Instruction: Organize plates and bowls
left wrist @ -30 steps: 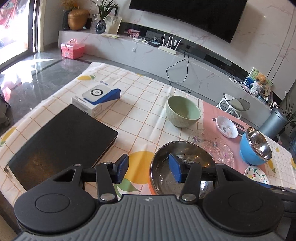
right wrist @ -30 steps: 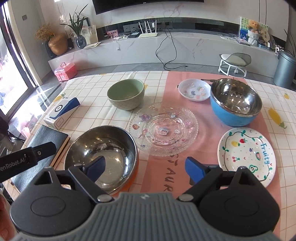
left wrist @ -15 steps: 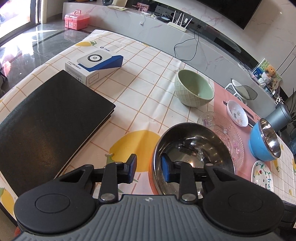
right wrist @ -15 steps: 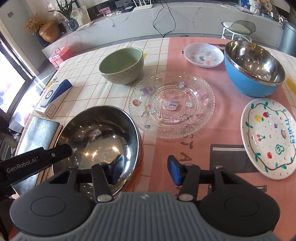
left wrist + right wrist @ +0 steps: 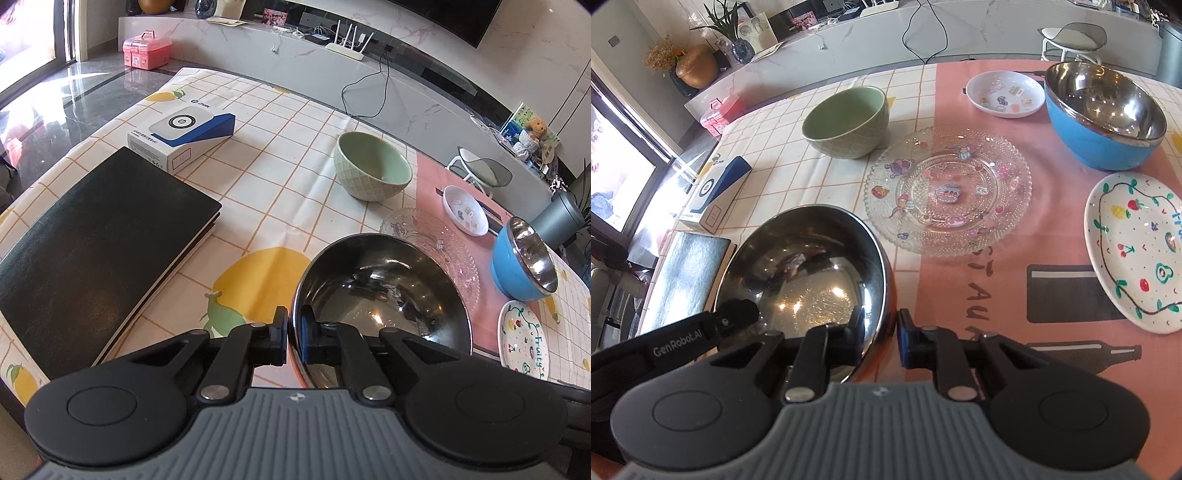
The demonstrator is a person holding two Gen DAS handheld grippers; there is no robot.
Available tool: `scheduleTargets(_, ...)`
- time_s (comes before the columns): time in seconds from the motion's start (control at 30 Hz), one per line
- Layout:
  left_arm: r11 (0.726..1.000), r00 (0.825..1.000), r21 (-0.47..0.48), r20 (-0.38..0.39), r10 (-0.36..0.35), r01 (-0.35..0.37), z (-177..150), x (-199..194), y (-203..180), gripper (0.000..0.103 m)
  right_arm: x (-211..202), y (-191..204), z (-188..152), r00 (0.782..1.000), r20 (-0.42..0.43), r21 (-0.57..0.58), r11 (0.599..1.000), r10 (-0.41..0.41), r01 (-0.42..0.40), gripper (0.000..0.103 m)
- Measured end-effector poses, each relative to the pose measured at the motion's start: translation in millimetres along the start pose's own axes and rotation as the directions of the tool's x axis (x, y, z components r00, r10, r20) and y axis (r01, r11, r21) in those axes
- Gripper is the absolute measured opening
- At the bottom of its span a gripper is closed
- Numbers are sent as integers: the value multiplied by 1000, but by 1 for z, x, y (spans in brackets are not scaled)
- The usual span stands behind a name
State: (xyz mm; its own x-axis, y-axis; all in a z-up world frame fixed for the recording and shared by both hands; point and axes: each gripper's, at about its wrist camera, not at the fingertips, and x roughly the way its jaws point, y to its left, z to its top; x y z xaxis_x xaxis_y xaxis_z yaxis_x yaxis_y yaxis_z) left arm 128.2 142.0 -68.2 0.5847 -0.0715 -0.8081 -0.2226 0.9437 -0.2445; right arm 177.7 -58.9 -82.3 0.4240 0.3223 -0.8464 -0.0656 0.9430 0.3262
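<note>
A steel bowl (image 5: pixel 380 291) with an orange outside sits near the table's front edge; it also shows in the right wrist view (image 5: pixel 805 273). My left gripper (image 5: pixel 291 332) is shut on its near-left rim. My right gripper (image 5: pixel 882 332) is shut on its near-right rim, one finger inside, one outside. Beyond stand a green bowl (image 5: pixel 846 122), a clear glass plate (image 5: pixel 947 190), a blue steel-lined bowl (image 5: pixel 1104 118), a small white dish (image 5: pixel 1004 94) and a painted white plate (image 5: pixel 1137 251).
A black notebook (image 5: pixel 88 251) lies at the left of the table and a white-and-blue box (image 5: pixel 181 134) behind it. The left gripper's arm (image 5: pixel 676 343) shows in the right wrist view. A stool (image 5: pixel 1075 38) stands past the far edge.
Both grippers have moved down onto the steel bowl and closed from open onto its rim, left on the near-left side, right on the near-right side.
</note>
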Motion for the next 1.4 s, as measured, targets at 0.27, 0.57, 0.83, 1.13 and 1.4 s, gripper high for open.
scheduleTargets(0.27,1000,999,2,19,-25,25,-18,-39,-18,8,-44,-17,-15,999,13,37,999,34,-34,16)
scheduleTargets(0.57,998,998,30,8,-61,61,-50,-61,-38,9,-83,-47,-42,998,23,95,993,61,-63,15)
scheduleTargets(0.83,996,996,47,-39,-78,80,-76,-56,-51,9,-94,-73,-65,999,18,123,992,33,-35,15)
scheduleTargets(1.13,994,993,68,-83,-80,86,-91,-38,-65,10,-85,-99,-76,1000,-22,170,985,6,-2,14)
scheduleTargets(1.4,994,994,78,-84,-69,75,-87,-25,-72,9,-72,-108,-74,999,-37,200,980,-3,11,13)
